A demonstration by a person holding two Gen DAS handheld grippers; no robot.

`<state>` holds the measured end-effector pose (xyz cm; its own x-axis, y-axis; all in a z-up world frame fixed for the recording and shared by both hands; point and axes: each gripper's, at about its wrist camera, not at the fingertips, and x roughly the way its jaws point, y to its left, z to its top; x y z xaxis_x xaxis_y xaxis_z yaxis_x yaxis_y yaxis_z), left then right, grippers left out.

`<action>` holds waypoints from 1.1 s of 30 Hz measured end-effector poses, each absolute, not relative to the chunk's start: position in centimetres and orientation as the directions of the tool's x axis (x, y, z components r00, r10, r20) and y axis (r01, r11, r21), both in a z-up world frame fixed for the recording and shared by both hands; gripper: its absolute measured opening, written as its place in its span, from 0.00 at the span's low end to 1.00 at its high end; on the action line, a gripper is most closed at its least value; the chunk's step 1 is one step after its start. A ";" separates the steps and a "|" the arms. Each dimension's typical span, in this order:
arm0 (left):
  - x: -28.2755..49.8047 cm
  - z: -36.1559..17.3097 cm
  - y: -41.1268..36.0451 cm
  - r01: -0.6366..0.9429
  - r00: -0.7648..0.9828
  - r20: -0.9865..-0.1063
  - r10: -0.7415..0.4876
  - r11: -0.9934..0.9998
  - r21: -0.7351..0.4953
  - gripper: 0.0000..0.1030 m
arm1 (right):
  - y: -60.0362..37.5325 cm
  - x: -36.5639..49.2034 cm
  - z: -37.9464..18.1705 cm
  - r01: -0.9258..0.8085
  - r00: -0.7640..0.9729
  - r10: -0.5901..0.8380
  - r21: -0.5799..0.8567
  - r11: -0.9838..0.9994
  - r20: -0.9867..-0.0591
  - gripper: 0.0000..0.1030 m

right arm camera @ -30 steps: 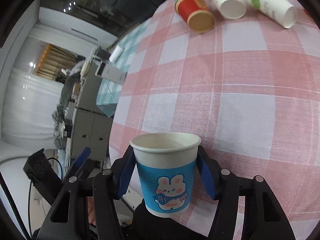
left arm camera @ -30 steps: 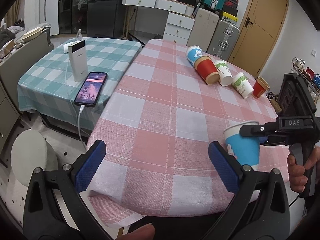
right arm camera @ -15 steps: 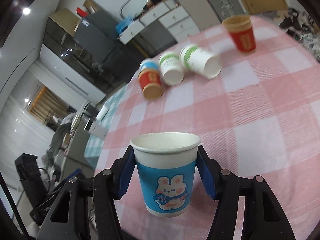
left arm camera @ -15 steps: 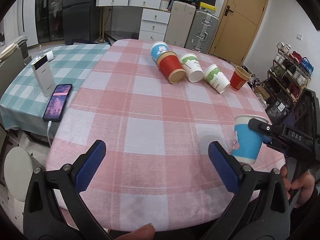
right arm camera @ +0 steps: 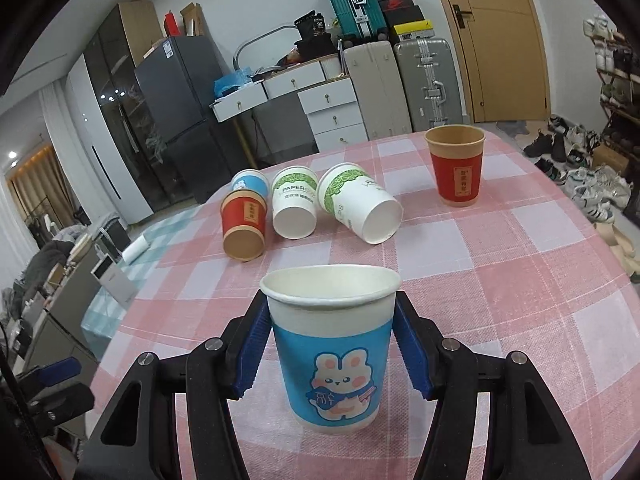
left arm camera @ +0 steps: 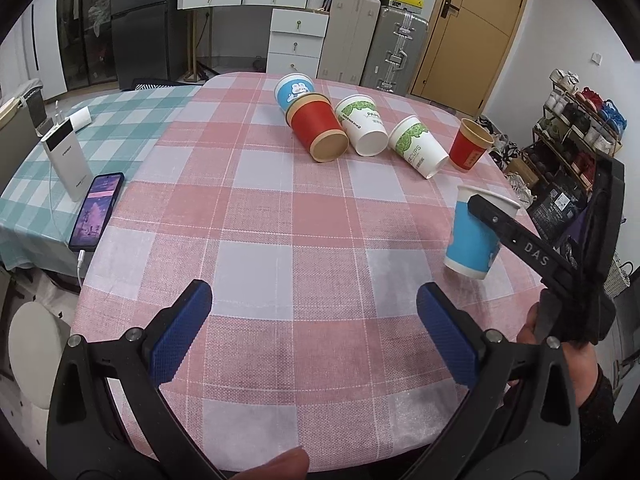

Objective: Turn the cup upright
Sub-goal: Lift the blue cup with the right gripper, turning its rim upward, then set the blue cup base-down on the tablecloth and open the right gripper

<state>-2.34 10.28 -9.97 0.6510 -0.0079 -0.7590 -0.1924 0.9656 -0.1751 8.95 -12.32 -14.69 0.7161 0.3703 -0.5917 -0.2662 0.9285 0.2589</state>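
My right gripper (right arm camera: 330,344) clamps the blue rabbit-print paper cup (right arm camera: 332,356), mouth up, at the pink checked tablecloth's (right arm camera: 500,280) near right edge. My left gripper (left arm camera: 316,332) gapes wide, holding nothing. Beyond lie four tipped paper cups: red (right arm camera: 244,226), blue (right arm camera: 250,182), two green-leafed (right arm camera: 294,210). An upright red cup (right arm camera: 456,168) stands apart.

Both shots are evenly lit, soft indoor light, nothing blown out. Heavy fisheye: black corners, and the door (left arm camera: 476,28) bows near the edge. Shadows on the desk (left arm camera: 280,208) are faint, just a soft smudge by the cup (right arm camera: 332,356). Small ceiling lights glint left of the fridge (right arm camera: 176,120). Focus looks sharp throughout, no motion blur.
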 end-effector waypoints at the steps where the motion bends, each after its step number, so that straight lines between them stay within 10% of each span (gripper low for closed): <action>1: -2.4 -10.1 10.4 -0.196 0.650 -0.760 -0.006 0.965 -0.175 0.99 | -12.2 9.1 -14.9 -0.272 0.713 0.362 0.239 0.932 -0.601 0.59; 28: -3.1 -9.0 8.8 -0.188 0.648 -0.761 0.020 0.973 -0.135 0.99 | -12.9 3.4 -16.6 -0.414 0.622 0.417 0.173 0.894 -0.663 0.64; 33: -3.6 -8.1 8.0 -0.179 0.659 -0.752 0.026 0.976 -0.123 0.99 | -14.0 3.5 -16.9 -0.393 0.597 0.436 0.228 0.891 -0.673 0.79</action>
